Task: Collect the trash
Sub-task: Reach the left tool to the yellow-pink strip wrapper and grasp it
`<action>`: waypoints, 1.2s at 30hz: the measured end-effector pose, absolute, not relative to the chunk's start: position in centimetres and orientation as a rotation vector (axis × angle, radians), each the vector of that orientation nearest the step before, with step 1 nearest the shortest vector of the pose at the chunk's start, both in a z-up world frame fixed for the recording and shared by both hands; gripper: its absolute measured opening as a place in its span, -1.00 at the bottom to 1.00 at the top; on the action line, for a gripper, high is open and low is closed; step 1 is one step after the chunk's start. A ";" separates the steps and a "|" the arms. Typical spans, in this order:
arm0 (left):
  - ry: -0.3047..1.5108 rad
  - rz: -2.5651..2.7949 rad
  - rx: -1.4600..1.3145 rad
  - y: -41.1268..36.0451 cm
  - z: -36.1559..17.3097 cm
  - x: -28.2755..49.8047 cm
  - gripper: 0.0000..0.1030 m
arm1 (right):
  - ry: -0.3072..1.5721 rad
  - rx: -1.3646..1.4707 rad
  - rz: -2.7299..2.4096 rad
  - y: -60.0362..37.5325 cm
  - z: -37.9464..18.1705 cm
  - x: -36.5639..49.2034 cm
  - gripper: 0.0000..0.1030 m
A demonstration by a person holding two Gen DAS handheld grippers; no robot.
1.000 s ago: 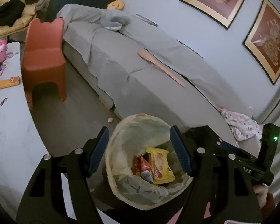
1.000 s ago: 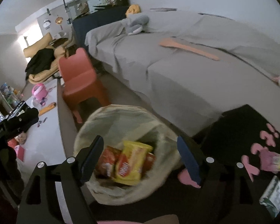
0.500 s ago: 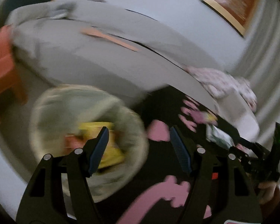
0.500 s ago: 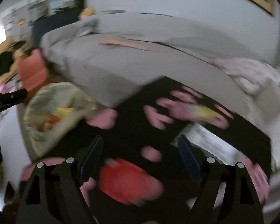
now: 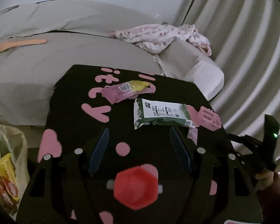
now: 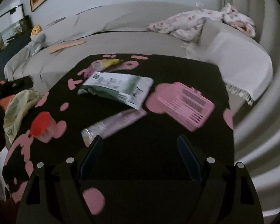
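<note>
A black table (image 5: 158,85) (image 6: 158,134) with pink shapes carries the trash. A green-and-white milk carton (image 5: 159,113) (image 6: 117,89) lies flat mid-table. Beyond it lies a pink-and-yellow snack wrapper (image 5: 127,90) (image 6: 104,63). A pale lilac wrapper (image 6: 113,125) lies just ahead of my right gripper (image 6: 140,156), which is open and empty. My left gripper (image 5: 139,149) is open and empty too, over a red-lidded jar (image 5: 136,186) (image 6: 40,125). The lined trash bag (image 5: 7,160) (image 6: 18,108) stands left of the table, with wrappers inside.
A small pink basket (image 5: 209,118) (image 6: 186,104) lies near the table's right edge. A grey-covered sofa (image 5: 56,56) (image 6: 121,37) runs behind, with a pink floral blanket (image 5: 158,35) and an orange stick (image 5: 20,43). Curtains (image 5: 252,56) hang at right.
Both grippers have swung right, from over the trash bag to over the black table. The bag has slid to the left edge. Both pairs of jaws stay open and empty.
</note>
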State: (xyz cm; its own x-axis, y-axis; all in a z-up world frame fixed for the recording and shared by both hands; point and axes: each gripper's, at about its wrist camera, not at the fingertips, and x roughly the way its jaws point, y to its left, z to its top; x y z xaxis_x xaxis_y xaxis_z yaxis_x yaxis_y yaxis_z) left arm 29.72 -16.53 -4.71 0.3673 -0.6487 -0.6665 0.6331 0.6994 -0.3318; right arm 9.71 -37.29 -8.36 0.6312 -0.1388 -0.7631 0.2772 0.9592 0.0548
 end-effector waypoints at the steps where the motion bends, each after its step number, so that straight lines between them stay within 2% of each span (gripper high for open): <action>1: 0.874 -0.825 -0.015 -17.0 -4.9 29.9 0.25 | 0.854 0.173 -0.237 -37.5 -8.5 9.5 0.52; 11: 0.855 -0.925 0.238 -23.8 -5.8 36.9 0.25 | 0.830 0.173 -0.158 -38.2 -8.3 10.7 0.52; 21: 0.981 -0.893 0.273 -29.6 -12.1 45.7 0.24 | 0.853 0.155 -0.087 -38.9 -6.9 12.8 0.52; 23: 1.006 -0.919 0.279 -29.7 -12.8 45.5 0.15 | 0.856 0.155 -0.071 -39.6 -6.6 13.3 0.52; 27: 1.041 -0.889 0.219 -27.5 -12.8 43.7 -0.33 | 0.872 0.125 -0.008 -40.4 -6.4 16.0 0.52; 31: 1.105 -0.853 0.110 -23.9 -12.6 41.5 -0.51 | 0.896 0.056 0.068 -40.1 -6.7 20.0 0.52; 36: 1.101 -0.818 0.048 -19.8 -11.1 39.2 -0.52 | 0.942 0.080 0.173 -39.4 -7.7 25.8 0.52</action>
State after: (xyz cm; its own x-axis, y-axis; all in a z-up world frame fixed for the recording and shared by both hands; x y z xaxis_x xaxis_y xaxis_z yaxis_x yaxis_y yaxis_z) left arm 39.24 -19.82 -11.11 0.1985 -0.5617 -0.8032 0.6066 0.7141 -0.3495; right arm 25.82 -39.40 -7.73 0.5753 0.1824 -0.7973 -0.1124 0.9832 0.1438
